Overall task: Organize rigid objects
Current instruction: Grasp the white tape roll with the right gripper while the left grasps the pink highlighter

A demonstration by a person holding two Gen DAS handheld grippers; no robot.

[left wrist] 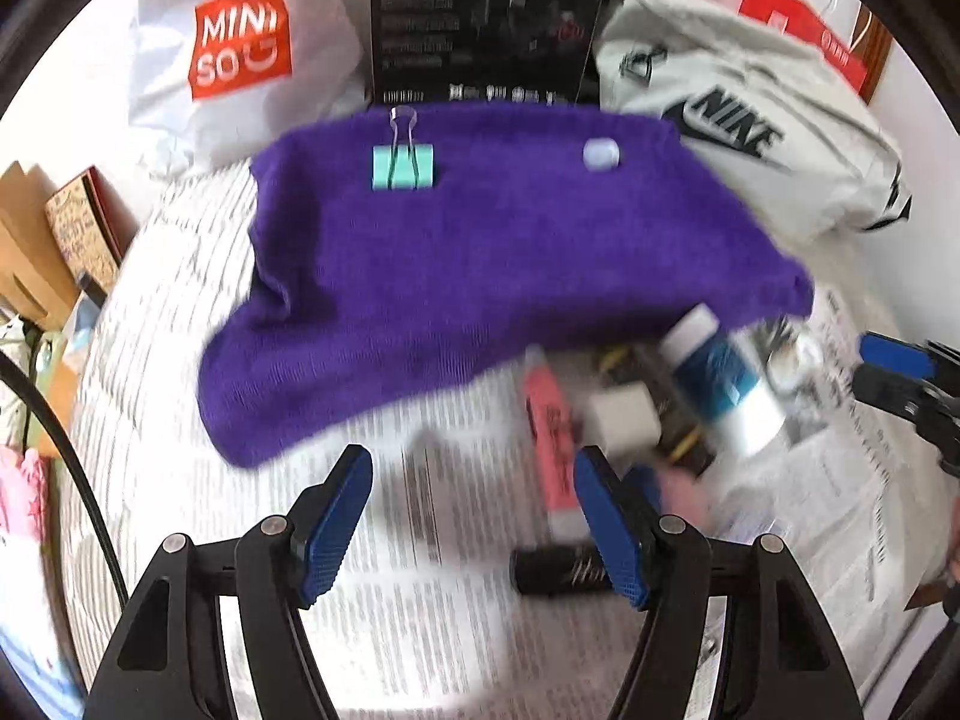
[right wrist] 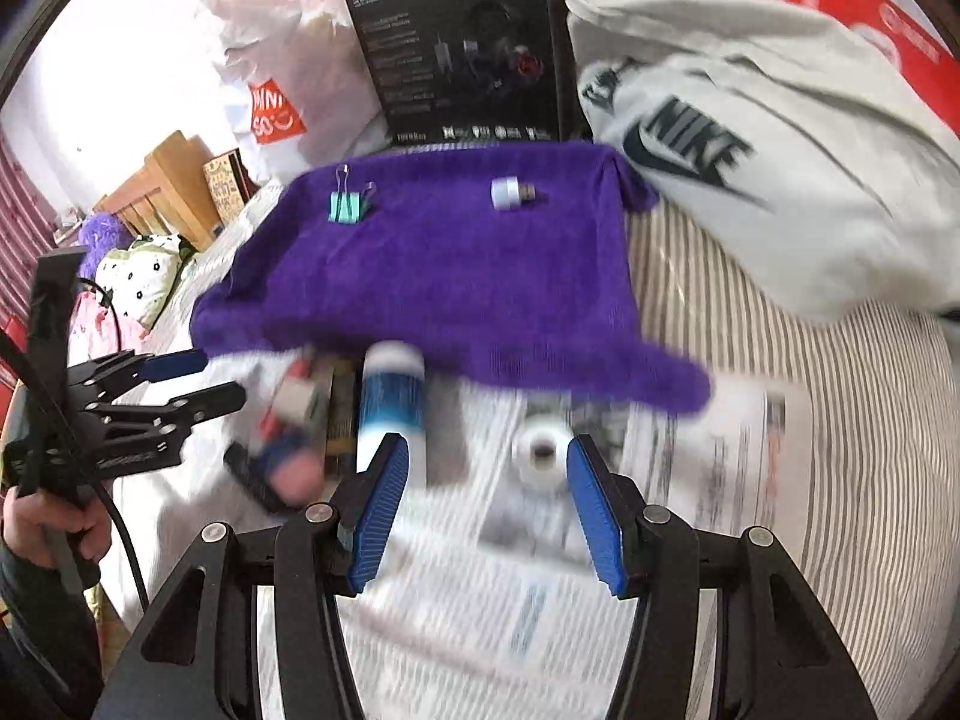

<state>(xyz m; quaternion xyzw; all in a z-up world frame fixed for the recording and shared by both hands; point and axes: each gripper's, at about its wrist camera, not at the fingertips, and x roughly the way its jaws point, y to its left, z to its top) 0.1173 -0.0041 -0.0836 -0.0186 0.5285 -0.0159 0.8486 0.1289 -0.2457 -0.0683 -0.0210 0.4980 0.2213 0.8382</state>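
Observation:
A purple cloth (left wrist: 480,252) (right wrist: 444,276) lies on newspaper, with a teal binder clip (left wrist: 402,167) (right wrist: 347,205) at its far left and a small white USB plug (left wrist: 601,154) (right wrist: 509,192) at its far right. Below the cloth sits a blurred pile: a blue-and-white bottle (left wrist: 723,378) (right wrist: 390,402), a pink tube (left wrist: 552,438), a white cube (left wrist: 621,420), a black cylinder (left wrist: 558,570). A white tape roll (right wrist: 543,450) lies just ahead of my right gripper (right wrist: 483,480), which is open and empty. My left gripper (left wrist: 471,498) (right wrist: 192,378) is open and empty, over newspaper left of the pile.
Newspaper (left wrist: 420,570) covers a striped bed (right wrist: 840,480). Behind the cloth stand a black headset box (left wrist: 486,18) (right wrist: 462,48), a white Miniso bag (left wrist: 240,42) and a grey Nike garment (left wrist: 750,120) (right wrist: 750,138). Cardboard boxes (left wrist: 42,252) sit at the left. A hand (right wrist: 42,522) holds the left gripper.

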